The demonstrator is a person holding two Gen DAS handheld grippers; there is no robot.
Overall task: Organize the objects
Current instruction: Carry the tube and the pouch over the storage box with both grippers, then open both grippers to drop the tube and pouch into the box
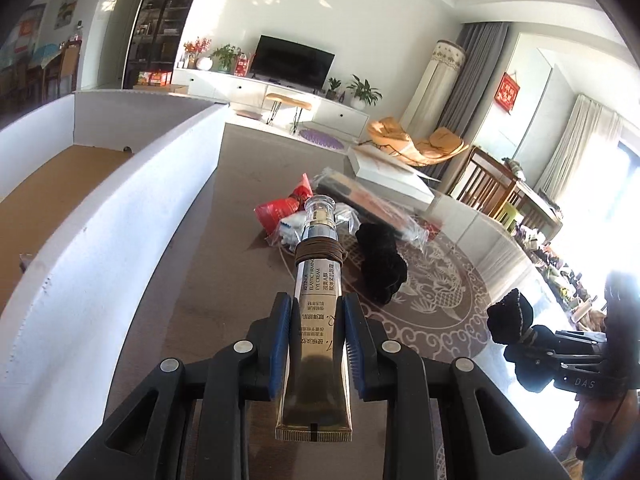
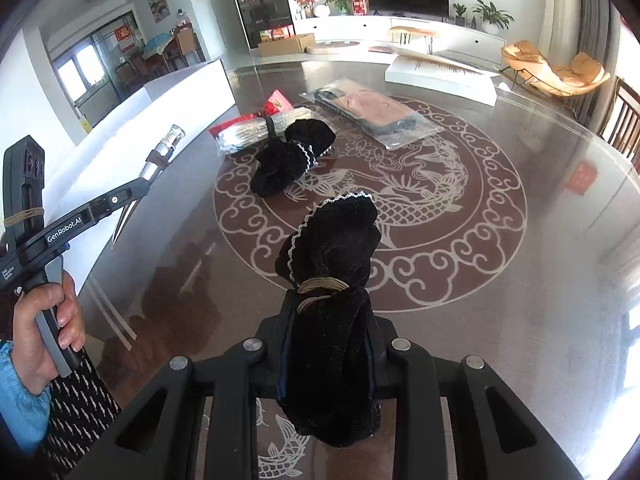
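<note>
Both grippers loaded above the table; long axes run out along the fingers.

Left gripper [image 1: 316,344] pinches an eye cream tube [image 1: 316,320] at mid-body: crimped end back behind the pads, clear cap forward past the fingertips. Right gripper [image 2: 328,344] clamps a black velvet pouch [image 2: 334,272], tied neck just ahead of the jaws, frilled mouth forward. A second black pouch [image 2: 294,160] lies well ahead on the table [image 2: 520,260].

Printed on the cream tube [image 1: 316,312] clamped between the left claw's [image 1: 316,320] pads: "ELASTIC FIRMING EYE CREAM". Along that claw's arm in the right wrist view: "GenRobot.AI". On the right claw [image 1: 516,320]: "DAS".
</note>
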